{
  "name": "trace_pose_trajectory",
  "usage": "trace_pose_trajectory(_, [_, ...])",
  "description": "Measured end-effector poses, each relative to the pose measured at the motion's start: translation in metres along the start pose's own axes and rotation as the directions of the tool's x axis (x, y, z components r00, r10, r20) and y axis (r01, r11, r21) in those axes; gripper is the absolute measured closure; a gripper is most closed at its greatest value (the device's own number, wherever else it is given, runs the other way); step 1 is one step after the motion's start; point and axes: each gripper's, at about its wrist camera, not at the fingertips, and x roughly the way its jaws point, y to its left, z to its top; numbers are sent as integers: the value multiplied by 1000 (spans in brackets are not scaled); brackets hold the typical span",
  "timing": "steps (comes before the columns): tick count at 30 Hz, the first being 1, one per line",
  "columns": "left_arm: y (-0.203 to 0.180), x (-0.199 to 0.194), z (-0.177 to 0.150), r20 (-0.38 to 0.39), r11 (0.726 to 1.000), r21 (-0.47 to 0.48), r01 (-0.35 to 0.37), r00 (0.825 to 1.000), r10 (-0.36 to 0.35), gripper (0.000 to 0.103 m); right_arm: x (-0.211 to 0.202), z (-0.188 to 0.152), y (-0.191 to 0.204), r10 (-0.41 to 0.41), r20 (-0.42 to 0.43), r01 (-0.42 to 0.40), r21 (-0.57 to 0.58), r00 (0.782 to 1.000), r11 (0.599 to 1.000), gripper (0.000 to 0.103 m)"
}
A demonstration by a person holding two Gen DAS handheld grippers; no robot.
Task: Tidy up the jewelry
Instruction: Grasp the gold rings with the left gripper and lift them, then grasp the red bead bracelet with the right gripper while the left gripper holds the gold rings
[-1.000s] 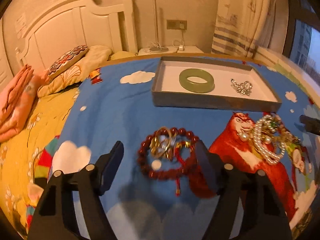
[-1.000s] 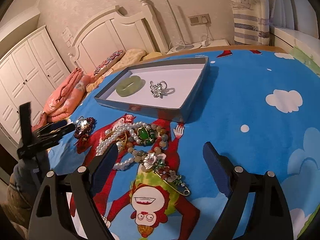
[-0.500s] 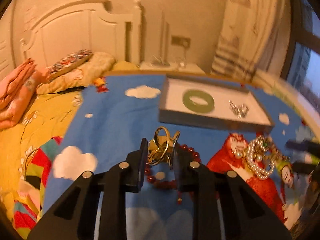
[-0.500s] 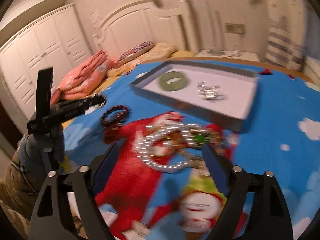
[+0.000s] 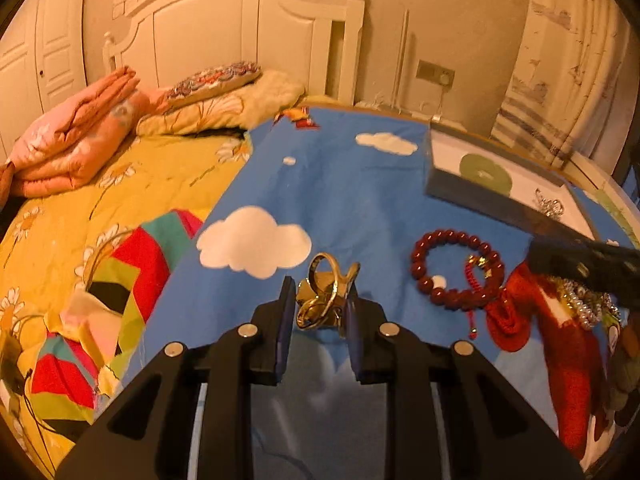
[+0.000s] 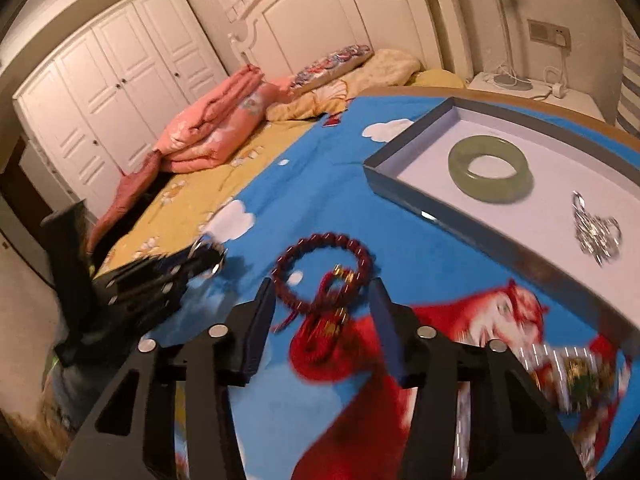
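My left gripper is shut on a cluster of gold rings and holds it just above the blue cartoon cloth. A dark red bead bracelet with a red cord lies to its right. In the right wrist view that bracelet lies between the fingers of my right gripper, whose jaws are closing; the pads stand apart from the beads. The left gripper shows at the left there. A grey tray behind holds a green jade bangle and a silver piece.
A blurred pile of pearls and mixed jewelry lies at the lower right on the cloth. A yellow quilt, folded pink blankets and pillows sit to the left, a white headboard and wardrobe behind.
My left gripper closed on the gold rings, lifted them off the red bracelet and moved left. My right gripper swung left from the pearl pile to the red bracelet, its jaws narrowing.
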Motion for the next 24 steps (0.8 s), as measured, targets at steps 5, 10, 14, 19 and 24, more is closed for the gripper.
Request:
trace_pose_trajectory(5, [3,10,0,-45,1000,-17,1,999,-2,79,29,9,-11,-70,-51,71,24,996,997,72])
trace_pose_trajectory(10, [-1,16,-1,-69,1000,4,-3,998,3,78,45,12,3,-179,-61,174,-82,982,981,79])
trace_pose_trajectory(14, [3,17,-2,-78,1000,-16,16,997,-17,78,55,12,20,-286,-58,270,-193,957,943,80])
trace_pose_trajectory(19, [1,16,-2,-78,1000,-14,15,997,-16,78,58,7,31,-327,-43,304,-265,944,915,86])
trace_pose_trajectory(24, [2,16,-3,-76,1000,-17,17,997,-19,78,57,5,32,-322,-17,306,-273,947,912,89])
